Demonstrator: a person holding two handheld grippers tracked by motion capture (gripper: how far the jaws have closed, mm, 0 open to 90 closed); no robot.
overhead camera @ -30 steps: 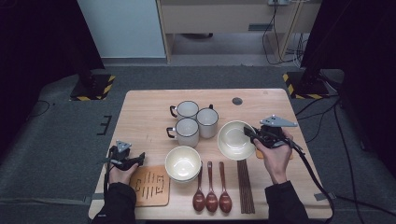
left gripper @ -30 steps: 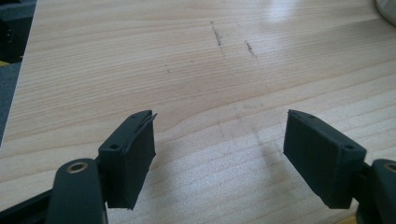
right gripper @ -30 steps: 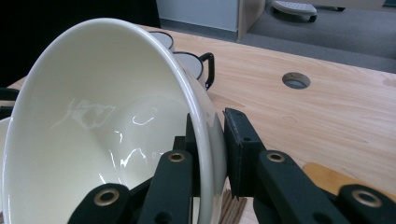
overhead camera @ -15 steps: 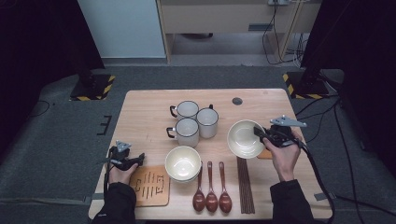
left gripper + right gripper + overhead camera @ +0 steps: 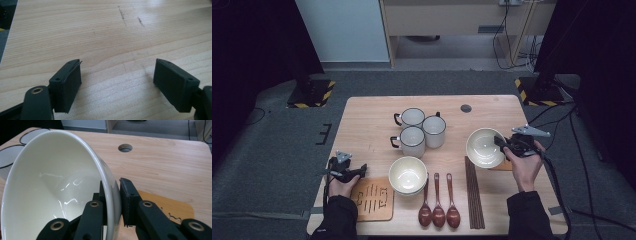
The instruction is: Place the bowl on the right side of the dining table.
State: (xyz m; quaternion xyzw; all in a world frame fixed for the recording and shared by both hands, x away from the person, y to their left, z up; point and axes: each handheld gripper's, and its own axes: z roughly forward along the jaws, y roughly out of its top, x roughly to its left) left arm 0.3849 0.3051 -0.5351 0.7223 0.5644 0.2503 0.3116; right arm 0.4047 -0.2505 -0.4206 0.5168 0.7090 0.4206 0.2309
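Note:
A white bowl (image 5: 484,147) hangs tilted just above the right side of the table, over a wooden coaster (image 5: 504,165). My right gripper (image 5: 498,142) is shut on the bowl's right rim. In the right gripper view the bowl (image 5: 50,195) has its wall pinched between the two pads of the right gripper (image 5: 113,195), one inside and one outside. My left gripper (image 5: 362,170) rests near the table's left front edge. In the left gripper view the left gripper (image 5: 117,82) is open over bare wood; its jaws have just been opening a little further, with nothing between them.
A stack of white bowls (image 5: 408,175) sits at centre front, with three white mugs (image 5: 413,141) behind it. Three wooden spoons (image 5: 438,200) and dark chopsticks (image 5: 474,192) lie in front. A slotted wooden coaster (image 5: 373,199) lies beside my left hand. A cable hole (image 5: 466,108) is at the back.
My right gripper has carried the bowl to the right, over the coaster on the right. The left hand has stayed where it was.

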